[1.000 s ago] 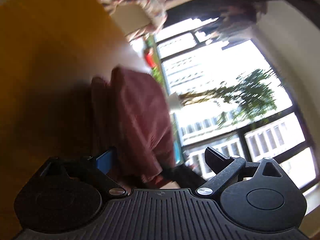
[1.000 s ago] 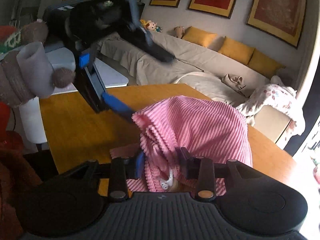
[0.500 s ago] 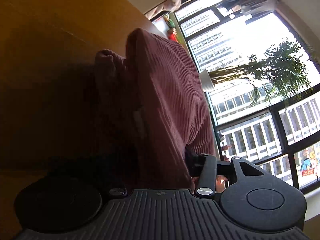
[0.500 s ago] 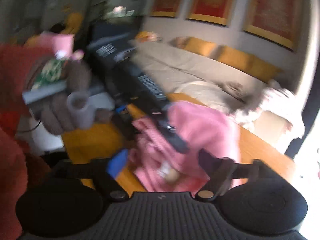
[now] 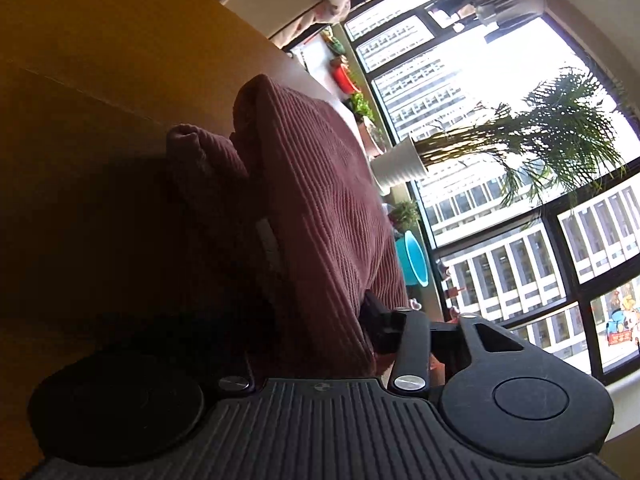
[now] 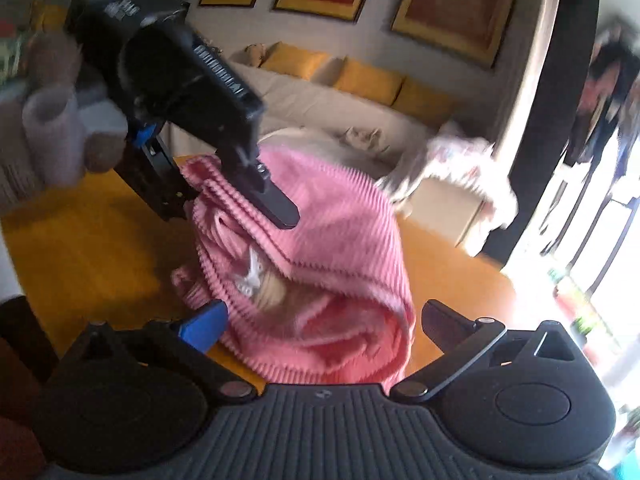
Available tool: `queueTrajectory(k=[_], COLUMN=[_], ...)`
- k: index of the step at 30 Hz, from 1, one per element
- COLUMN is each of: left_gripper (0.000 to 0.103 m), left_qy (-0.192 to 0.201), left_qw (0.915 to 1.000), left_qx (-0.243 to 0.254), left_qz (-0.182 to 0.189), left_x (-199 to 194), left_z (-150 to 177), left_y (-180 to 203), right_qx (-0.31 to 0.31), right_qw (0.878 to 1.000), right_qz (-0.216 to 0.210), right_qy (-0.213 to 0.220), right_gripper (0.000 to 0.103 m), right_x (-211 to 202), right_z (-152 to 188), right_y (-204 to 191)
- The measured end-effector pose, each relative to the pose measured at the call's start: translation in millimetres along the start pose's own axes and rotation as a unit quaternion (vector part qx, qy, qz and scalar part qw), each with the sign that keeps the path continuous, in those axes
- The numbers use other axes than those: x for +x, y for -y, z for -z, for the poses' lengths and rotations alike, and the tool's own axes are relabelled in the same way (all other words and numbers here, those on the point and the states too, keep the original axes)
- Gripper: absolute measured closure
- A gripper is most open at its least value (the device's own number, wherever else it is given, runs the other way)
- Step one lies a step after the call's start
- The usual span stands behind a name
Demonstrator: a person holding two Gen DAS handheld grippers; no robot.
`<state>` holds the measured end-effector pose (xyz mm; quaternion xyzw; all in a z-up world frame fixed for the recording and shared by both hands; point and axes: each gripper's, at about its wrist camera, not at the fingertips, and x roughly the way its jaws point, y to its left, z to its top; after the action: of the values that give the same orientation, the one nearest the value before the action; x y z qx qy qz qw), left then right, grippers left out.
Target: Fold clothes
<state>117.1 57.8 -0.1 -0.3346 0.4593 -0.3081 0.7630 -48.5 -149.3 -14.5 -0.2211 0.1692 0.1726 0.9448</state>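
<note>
A pink ribbed garment (image 6: pixel 340 240) lies bunched on the orange wooden table (image 6: pixel 80 256). In the right wrist view my right gripper (image 6: pixel 324 320) is open, its fingers spread wide on either side of the cloth's near fold. My left gripper (image 6: pixel 228 208) comes in from the upper left, held by a gloved hand (image 6: pixel 52 120), and is shut on the garment's far left edge. In the left wrist view the garment (image 5: pixel 320 200) looks dark maroon in shadow and fills the space at my left gripper (image 5: pixel 316 320). One finger (image 5: pixel 380 320) presses against it; the other is hidden in the dark.
A beige sofa (image 6: pixel 320 108) with yellow cushions stands behind the table, with a floral-covered seat (image 6: pixel 460 156) beside it. The left wrist view faces a large window with a white potted palm (image 5: pixel 400 160) and a teal bowl (image 5: pixel 412 256) past the table's edge (image 5: pixel 280 52).
My right gripper has opened and let go of the garment. My left gripper moved in from open and closed on the cloth's edge.
</note>
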Motion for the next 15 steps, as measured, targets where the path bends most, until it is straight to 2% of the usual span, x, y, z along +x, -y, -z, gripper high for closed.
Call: queueTrajectory(k=[4,10,15], left_gripper=[0.028,0.020,0.009], left_qy=[0.008,0.000,-0.007], left_qw=[0.9999,0.9997,0.9995], left_qx=[0.006,0.009,0.012], left_qz=[0.011,0.021,0.029], left_x=[-6.7,-9.4,-11.5], left_z=[-1.0,-1.3,-1.6], left_y=[11.2,9.2,7.0], right_qx=[-0.006,-0.013,-0.048], right_qw=[1.000,1.000,0.996], right_qz=[0.014,0.011,0.059], right_qy=[0.014,0.013,-0.036], right_gripper=[0.000,0.000,0.000], right_x=[-6.6,-1.5,20.2], right_z=[-1.0,-7.0,-0.7], right_y=[-7.9,-20.2,-34.1])
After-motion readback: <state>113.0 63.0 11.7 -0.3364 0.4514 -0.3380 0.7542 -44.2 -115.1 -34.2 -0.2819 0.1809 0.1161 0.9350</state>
